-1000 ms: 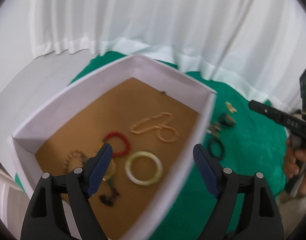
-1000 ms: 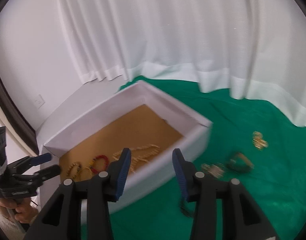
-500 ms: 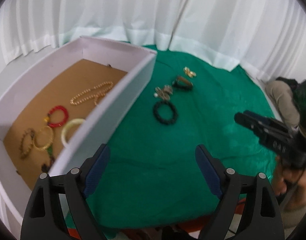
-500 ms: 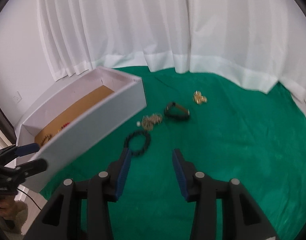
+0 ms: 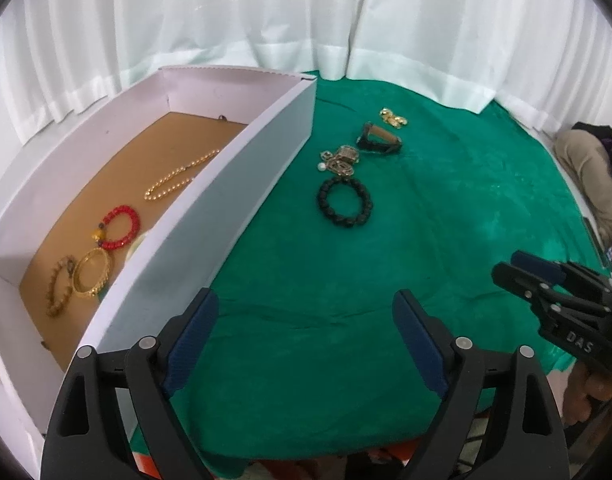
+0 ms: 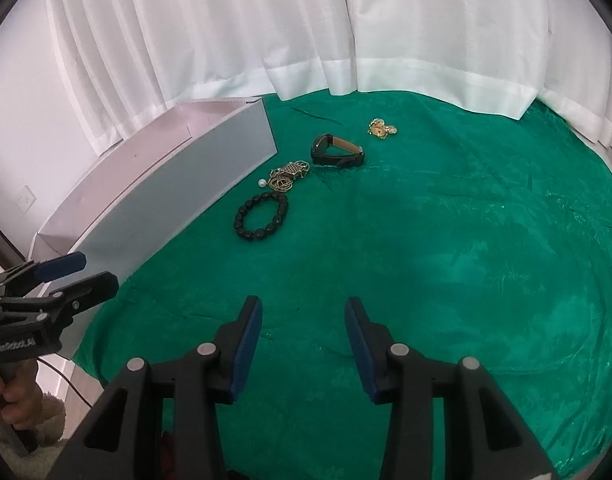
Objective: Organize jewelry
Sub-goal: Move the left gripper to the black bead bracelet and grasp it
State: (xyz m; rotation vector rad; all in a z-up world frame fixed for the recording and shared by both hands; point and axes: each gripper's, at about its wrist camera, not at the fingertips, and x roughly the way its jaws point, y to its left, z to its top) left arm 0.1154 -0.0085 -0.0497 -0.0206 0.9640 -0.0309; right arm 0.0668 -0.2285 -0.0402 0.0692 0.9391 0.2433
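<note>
A white box (image 5: 242,168) with a brown floor stands at the left of the green cloth (image 5: 346,300). Inside lie a gold bead chain (image 5: 178,182), a red bead bracelet (image 5: 122,227), a gold bangle (image 5: 91,276) and a brown bead bracelet (image 5: 58,288). On the cloth lie a black bead bracelet (image 5: 345,207), a tangled gold necklace with a pearl (image 5: 340,160), a black watch (image 5: 380,140) and gold earrings (image 5: 393,117). My left gripper (image 5: 306,336) is open and empty near the cloth's front edge. My right gripper (image 6: 302,332) is open and empty, well short of the black bracelet (image 6: 261,216).
White curtains (image 6: 306,32) hang behind the table. The box's near wall (image 6: 166,208) stands left of the loose jewelry. The left gripper shows at the left of the right wrist view (image 6: 72,276). A person's leg (image 5: 594,176) is at the far right.
Both grippers have pulled back from the box toward the cloth's front edge. The left view swung right from over the box interior. Both stayed open and empty.
</note>
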